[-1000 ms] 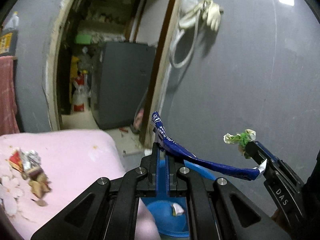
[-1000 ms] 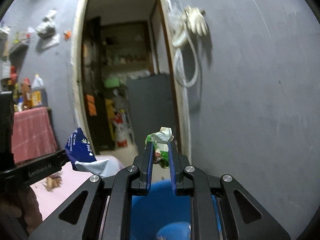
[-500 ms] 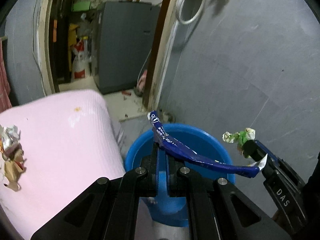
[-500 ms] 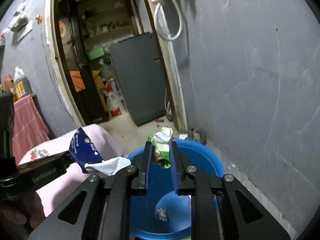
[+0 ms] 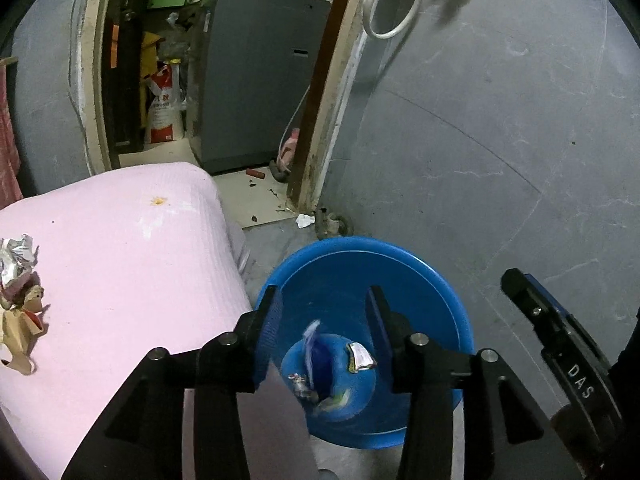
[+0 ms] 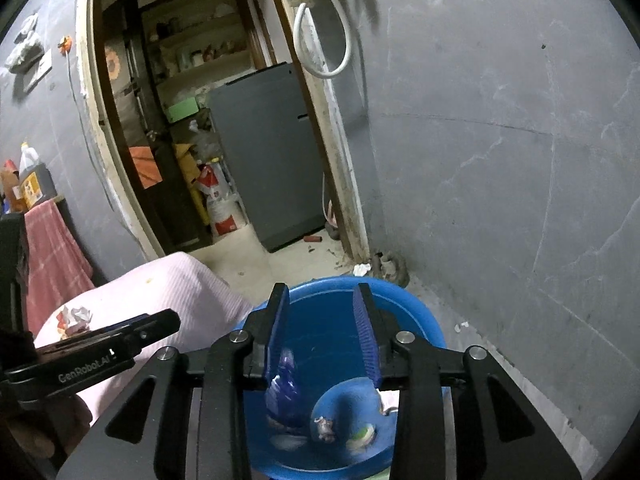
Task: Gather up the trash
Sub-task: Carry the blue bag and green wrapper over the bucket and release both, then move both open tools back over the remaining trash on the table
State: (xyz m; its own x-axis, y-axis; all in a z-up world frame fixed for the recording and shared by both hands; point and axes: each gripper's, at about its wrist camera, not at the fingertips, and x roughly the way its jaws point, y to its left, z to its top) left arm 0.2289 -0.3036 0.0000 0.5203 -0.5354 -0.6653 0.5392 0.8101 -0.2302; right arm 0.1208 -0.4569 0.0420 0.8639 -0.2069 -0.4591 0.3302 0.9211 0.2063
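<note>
Down in the blue basin, the blue wrapper is blurred against the inner wall, seemingly mid-drop, with a small white-edged scrap to its right and a crumpled greenish bit near the bottom. The basin sits on the grey floor, just right of the pink-covered surface and near the grey wall, so both hands can reach over it from the near side.

Both tongs hover above its mouth, tilted downward, which puts any release straight into it. The left gripper has its jaws opening, part-way apart, with nothing pressed between the pads; the wrapper shows beyond them, lower down. The right gripper is likewise opening, its blue pads apart and bare, the trash visible below through the gap.

More rubbish remains: a crumpled foil and paper heap lies at the far left of the pink surface, and a white scrap rests on the floor by the door frame, beyond the basin. Judging by that, collection is only partly done.
</note>
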